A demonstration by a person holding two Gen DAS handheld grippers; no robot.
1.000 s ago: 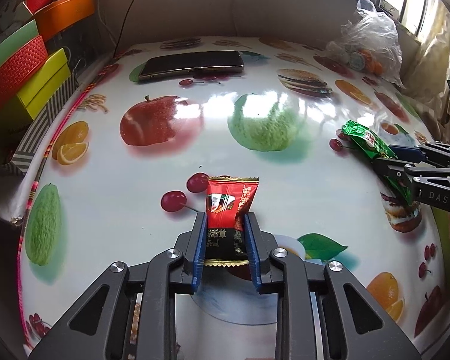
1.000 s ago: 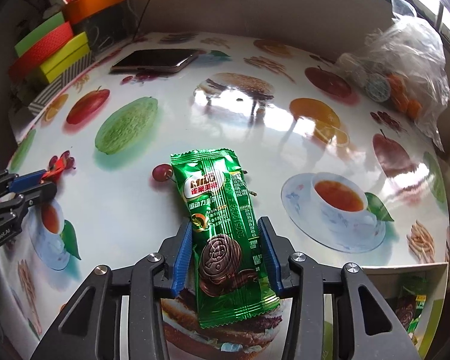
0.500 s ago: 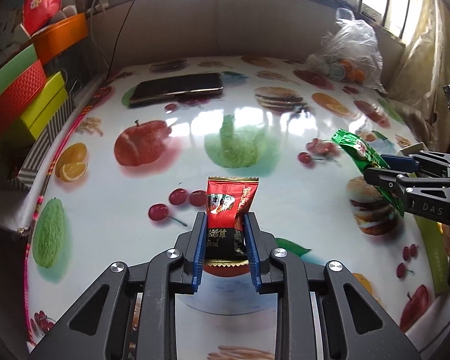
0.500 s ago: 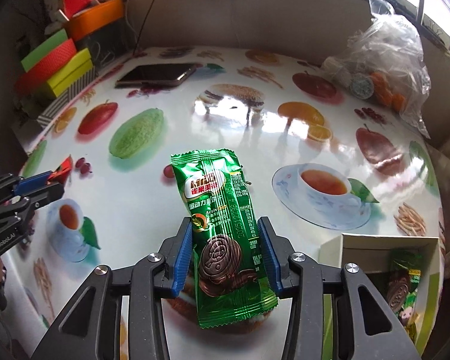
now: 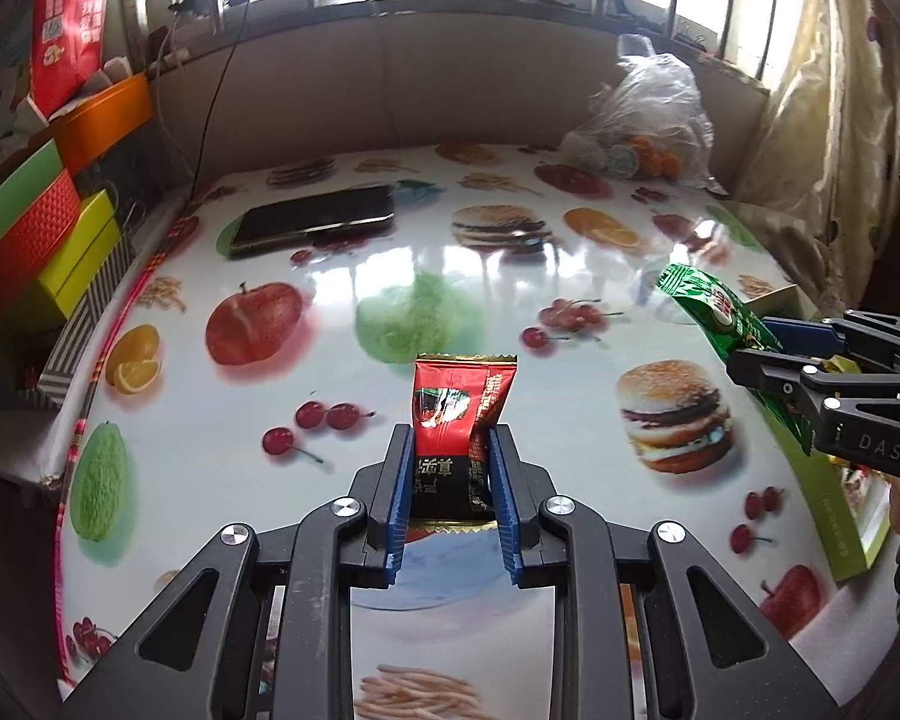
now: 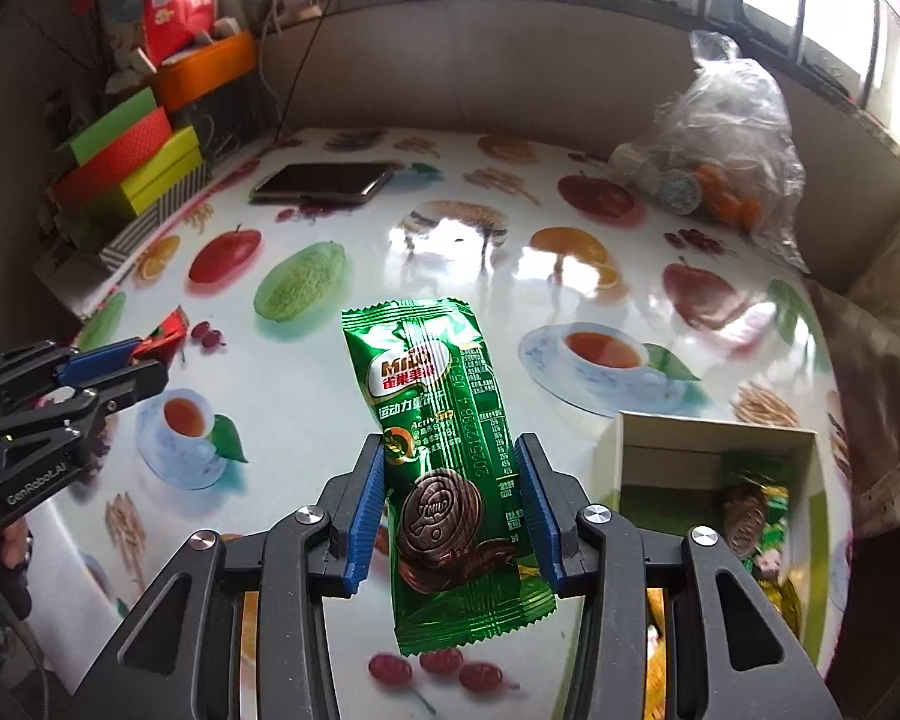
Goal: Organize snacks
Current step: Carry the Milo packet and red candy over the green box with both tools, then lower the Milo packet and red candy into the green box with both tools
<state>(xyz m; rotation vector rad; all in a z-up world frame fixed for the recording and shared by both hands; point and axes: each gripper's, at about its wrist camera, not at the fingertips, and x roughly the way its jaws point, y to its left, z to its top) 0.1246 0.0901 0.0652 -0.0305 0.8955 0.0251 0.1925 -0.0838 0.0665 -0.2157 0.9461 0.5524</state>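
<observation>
**Both claws hold a snack above the table**

The left claw (image 5: 451,474) is closed narrow on a small red and black snack packet (image 5: 457,420); its blue pads press the packet from both sides, and the packet stands upright above the table (image 5: 330,276). The right claw (image 6: 453,501) grips a long green biscuit packet (image 6: 444,456) at its lower half, and the upper end sticks out forward. Both packets are off the fruit-printed table. Near the right claw, at the table edge, stands an open white box (image 6: 714,438) with more wrapped snacks inside. On the far side lie a dark phone (image 5: 315,225) and a clear plastic bag (image 5: 654,114).
</observation>
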